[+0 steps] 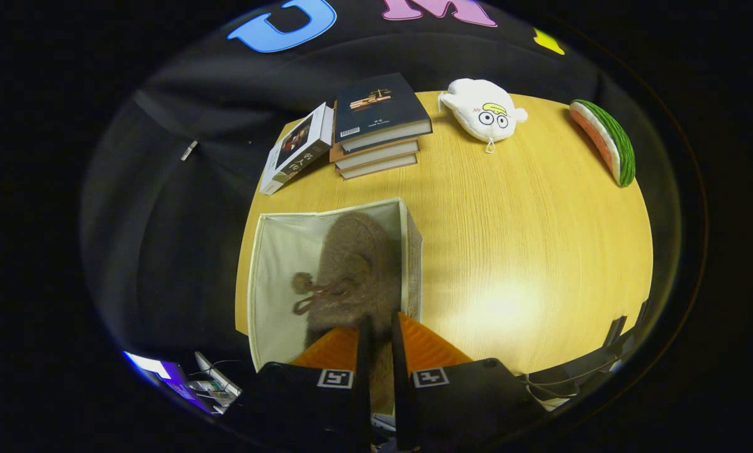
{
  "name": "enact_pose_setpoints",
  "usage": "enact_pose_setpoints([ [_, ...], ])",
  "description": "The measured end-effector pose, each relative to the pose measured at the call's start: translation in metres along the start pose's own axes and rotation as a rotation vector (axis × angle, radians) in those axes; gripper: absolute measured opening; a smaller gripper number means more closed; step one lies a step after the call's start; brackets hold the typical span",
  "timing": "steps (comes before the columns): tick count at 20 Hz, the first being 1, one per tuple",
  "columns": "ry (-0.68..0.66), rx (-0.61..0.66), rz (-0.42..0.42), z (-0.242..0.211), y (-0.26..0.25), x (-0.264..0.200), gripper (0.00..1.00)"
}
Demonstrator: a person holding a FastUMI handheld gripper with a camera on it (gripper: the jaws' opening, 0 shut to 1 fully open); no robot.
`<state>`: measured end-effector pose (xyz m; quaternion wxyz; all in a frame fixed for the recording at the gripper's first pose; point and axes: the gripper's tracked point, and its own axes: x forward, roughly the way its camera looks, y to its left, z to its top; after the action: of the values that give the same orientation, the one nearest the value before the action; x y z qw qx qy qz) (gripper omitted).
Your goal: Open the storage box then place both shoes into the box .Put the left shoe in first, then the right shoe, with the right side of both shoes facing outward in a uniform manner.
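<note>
My jaws are squeezed tight on the heel of a fuzzy brown shoe. I am holding it over the open storage box on the worktop. I think this is the put-in step. Next I should lower it gently, then let go.

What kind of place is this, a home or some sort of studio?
Probably a staged recording booth, not a home: black cloth wall, one wooden table with props (stacked books, plush toy). The gripper holds a fuzzy shoe over the storage box.
</note>
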<state>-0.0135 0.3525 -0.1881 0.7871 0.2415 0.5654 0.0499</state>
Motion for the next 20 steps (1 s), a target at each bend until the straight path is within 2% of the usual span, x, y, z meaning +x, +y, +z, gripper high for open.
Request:
enact_pose_setpoints([
  [1, -0.008, 0.001, 0.004, 0.003, 0.0, 0.0, 0.19],
  [3, -0.014, 0.003, 0.017, 0.004, 0.001, -0.002, 0.26],
  [6, -0.024, -0.004, 0.021, 0.005, -0.002, -0.003, 0.41],
  [9, -0.028, -0.014, 0.031, 0.004, -0.003, -0.005, 0.43],
  [13, -0.031, -0.034, 0.051, 0.002, -0.003, -0.007, 0.66],
  [14, -0.038, -0.04, 0.06, 0.003, -0.003, -0.009, 0.76],
  [16, -0.073, -0.053, 0.1, 0.009, -0.001, -0.016, 0.86],
  [18, -0.132, -0.072, 0.102, 0.022, -0.011, -0.024, 0.97],
  [20, -0.183, -0.062, 0.09, 0.034, -0.026, -0.031, 0.97],
])
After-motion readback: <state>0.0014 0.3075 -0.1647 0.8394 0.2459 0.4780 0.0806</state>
